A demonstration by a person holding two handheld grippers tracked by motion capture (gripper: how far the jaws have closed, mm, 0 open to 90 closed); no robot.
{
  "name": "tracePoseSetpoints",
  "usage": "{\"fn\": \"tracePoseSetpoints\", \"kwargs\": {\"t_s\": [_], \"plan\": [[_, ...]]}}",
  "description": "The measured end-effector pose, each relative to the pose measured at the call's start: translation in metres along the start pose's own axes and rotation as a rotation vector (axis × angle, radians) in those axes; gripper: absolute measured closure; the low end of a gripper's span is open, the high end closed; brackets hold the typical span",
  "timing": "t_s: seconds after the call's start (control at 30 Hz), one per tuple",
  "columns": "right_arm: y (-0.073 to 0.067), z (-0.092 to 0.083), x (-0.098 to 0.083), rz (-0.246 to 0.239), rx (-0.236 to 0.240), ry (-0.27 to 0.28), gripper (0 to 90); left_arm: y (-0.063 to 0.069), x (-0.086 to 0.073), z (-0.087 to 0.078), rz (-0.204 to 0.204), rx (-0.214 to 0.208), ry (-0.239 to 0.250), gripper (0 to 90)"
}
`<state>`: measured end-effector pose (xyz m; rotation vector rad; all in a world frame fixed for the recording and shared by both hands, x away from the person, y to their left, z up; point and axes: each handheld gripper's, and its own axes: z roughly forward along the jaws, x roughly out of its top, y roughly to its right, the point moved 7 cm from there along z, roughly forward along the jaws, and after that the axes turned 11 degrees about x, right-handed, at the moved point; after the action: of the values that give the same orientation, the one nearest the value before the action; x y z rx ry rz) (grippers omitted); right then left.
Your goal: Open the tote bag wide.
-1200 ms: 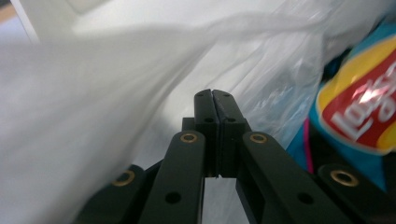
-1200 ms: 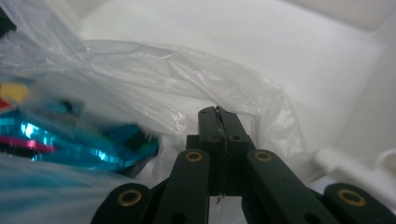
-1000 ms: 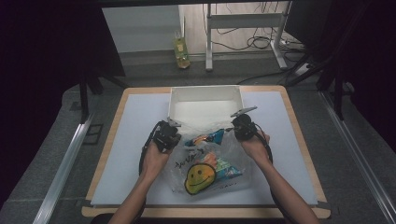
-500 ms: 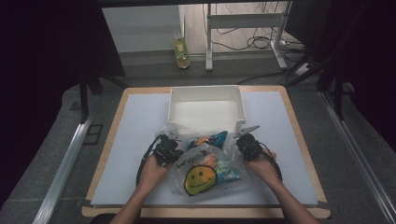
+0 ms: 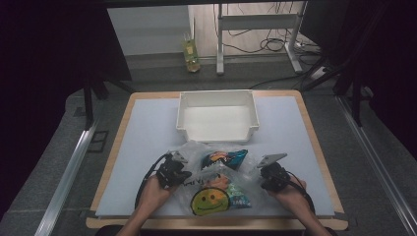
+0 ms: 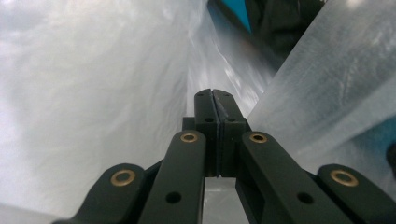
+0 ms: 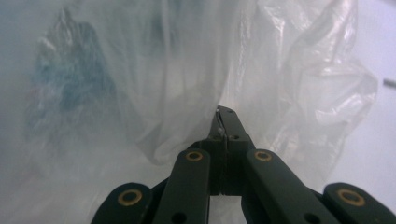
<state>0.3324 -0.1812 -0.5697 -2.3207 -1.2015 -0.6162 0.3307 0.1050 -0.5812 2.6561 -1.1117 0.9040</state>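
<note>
pinching the clear plastic bag (image 5: pixel 216 182) from both sides, the two claws sit at the near edge of the bench (image 5: pixel 147 147). the left claw (image 5: pixel 178 169) has its jaws pressed flat together, and in the left gripper view the film rises right at the tips, so it looks clamped on a fold of the bag's left edge. the right claw (image 5: pixel 265 174) is likewise closed, with a sliver of film caught at its tips in the right gripper view, on the bag's right edge.

the bag lies on the bench between the hands, just near of the white bin (image 5: pixel 217 115), which stands empty at the middle of the bench. inside the bag are a blue snack packet (image 5: pixel 223 158) toward the far side and a yellow smiley-face item (image 5: pixel 209 200) toward the near side.

the likely trouble is the thin film: each grip seems to hold only a small pinch, so a pull or lift could let the plastic slide out of one claw, tipping the bag and spilling the packets. pulling the claws apart too hard could stretch or tear the film. if the bag is meant for the bin, its sagging middle could catch on the bin's near wall.
</note>
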Motion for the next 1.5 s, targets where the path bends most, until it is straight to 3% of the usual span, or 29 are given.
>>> {"fn": "tracePoseSetpoints", "kwargs": {"t_s": [0.03, 0.13, 0.2, 0.27, 0.37, 0.53, 0.6, 0.63, 0.73, 0.77, 0.8, 0.97, 1.1, 1.17, 1.33, 1.43, 1.5], "plan": [[-0.002, -0.004, -0.005, -0.005, 0.0, 0.002, 89.4, 0.01, -0.005, -0.005, -0.093, -0.012, -0.028, 89.3], [-0.004, -0.006, -0.007, -0.007, 0.007, 0.005, 89.3, 0.01, -0.004, -0.008, -0.092, 0.001, -0.017, 89.2], [-0.005, -0.017, 0.001, 0.015, 0.049, 0.063, 89.2, 0.006, 0.01, -0.024, -0.108, 0.005, 0.043, 89.1], [-0.005, -0.028, 0.01, 0.01, 0.056, 0.095, 88.9, 0.005, 0.014, -0.029, -0.108, 0.007, 0.057, 88.9], [-0.005, -0.046, 0.026, -0.002, 0.062, 0.131, 88.7, 0.001, 0.038, -0.052, -0.083, 0.017, 0.114, 88.4], [-0.005, -0.062, 0.056, -0.041, 0.059, 0.163, 88.2, 0.003, 0.064, -0.062, -0.071, -0.023, 0.143, 87.8], [-0.006, -0.063, 0.063, -0.05, 0.063, 0.167, 88.2, 0.009, 0.076, -0.053, -0.061, -0.059, 0.131, 87.8], [-0.007, -0.061, 0.073, -0.057, 0.071, 0.166, 88.2, 0.014, 0.081, -0.041, -0.056, -0.073, 0.109, 87.9], [-0.003, -0.049, 0.078, -0.056, 0.075, 0.131, 88.2, 0.012, 0.085, -0.016, -0.061, 0.0, 0.049, 88.0], [-0.003, -0.049, 0.078, -0.056, 0.075, 0.131, 88.2, 0.012, 0.085, -0.016, -0.061, 0.0, 0.049, 88.2], [0.003, -0.034, 0.075, -0.042, 0.06, 0.084, 88.2, 0.004, 0.083, 0.001, -0.072, 0.057, 0.005, 88.4], [0.02, -0.014, 0.062, -0.007, 0.024, 0.03, 88.2, -0.016, 0.076, 0.025, -0.111, 0.144, -0.055, 88.8], [0.035, 0.0, 0.052, 0.03, -0.006, 0.003, 88.4, -0.032, 0.071, 0.038, -0.139, 0.193, -0.063, 88.8], [0.042, 0.01, 0.049, 0.038, -0.025, -0.013, 88.9, -0.039, 0.066, 0.044, -0.124, 0.224, -0.067, 89.1], [0.047, 0.019, 0.051, 0.025, -0.054, -0.02, 89.1, -0.048, 0.063, 0.049, -0.124, 0.28, -0.019, 89.2], [0.052, 0.022, 0.053, 0.015, -0.079, -0.024, 89.1, -0.049, 0.062, 0.051, -0.123, 0.283, -0.018, 89.3], [0.055, 0.023, 0.054, 0.015, -0.09, -0.023, 89.2, -0.052, 0.062, 0.051, -0.118, 0.312, -0.004, 89.3]]}}
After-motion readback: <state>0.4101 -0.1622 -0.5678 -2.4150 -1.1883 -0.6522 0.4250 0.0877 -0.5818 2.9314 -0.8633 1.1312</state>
